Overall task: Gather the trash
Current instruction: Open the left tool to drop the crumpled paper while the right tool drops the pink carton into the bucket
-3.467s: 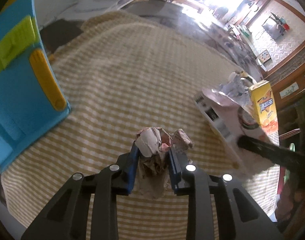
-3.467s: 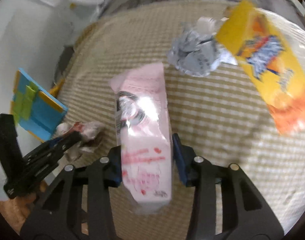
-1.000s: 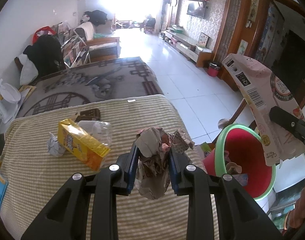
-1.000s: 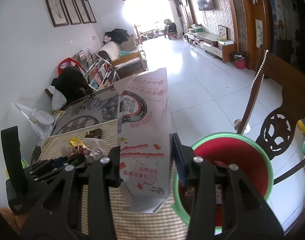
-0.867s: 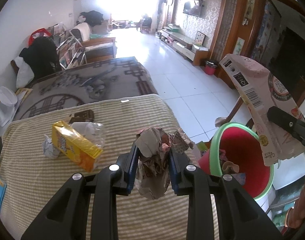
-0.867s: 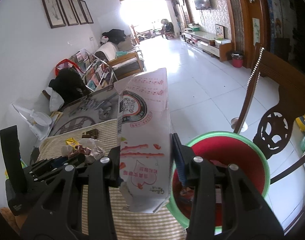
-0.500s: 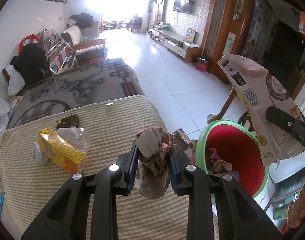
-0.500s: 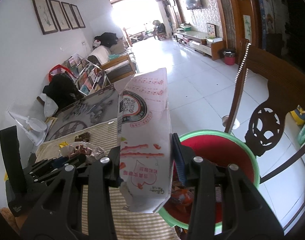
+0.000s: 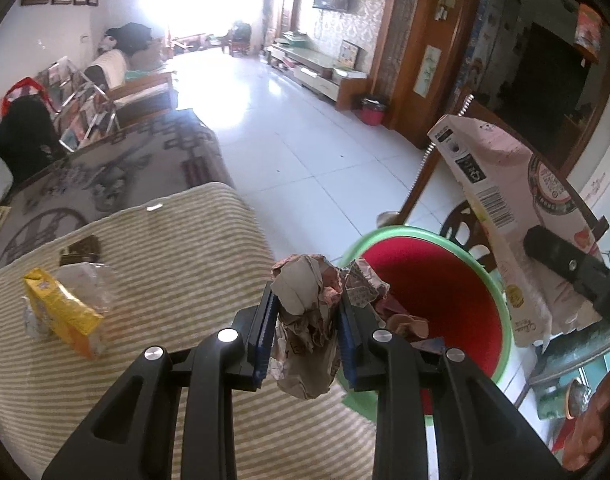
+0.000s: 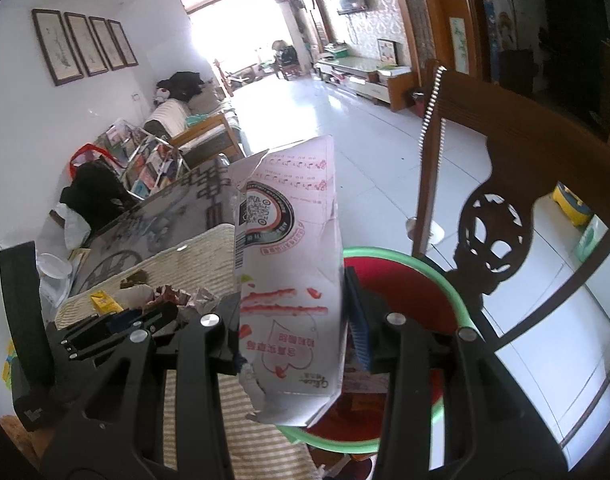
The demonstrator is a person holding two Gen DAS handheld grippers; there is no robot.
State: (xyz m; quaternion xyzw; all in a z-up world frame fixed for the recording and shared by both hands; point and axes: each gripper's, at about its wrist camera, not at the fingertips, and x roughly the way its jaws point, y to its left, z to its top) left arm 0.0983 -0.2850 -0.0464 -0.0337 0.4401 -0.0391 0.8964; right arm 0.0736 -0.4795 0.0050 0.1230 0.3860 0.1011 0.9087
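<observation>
Upright, long axis vertical, the pink-and-white milk carton (image 10: 289,280) sits clenched in the right claw (image 10: 293,320) above the red, green-rimmed bin (image 10: 425,288); the left claw (image 9: 305,320) grips crumpled brown paper (image 9: 305,312) beside the striped table (image 9: 165,248).

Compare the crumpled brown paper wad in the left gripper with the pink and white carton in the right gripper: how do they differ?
The crumpled brown paper wad is a shapeless ball; the pink and white carton is a tall flattened box, much larger. The wad shows little print; the carton shows a barcode and a round logo. Both are clamped in grippers by the red bin with a green rim.
</observation>
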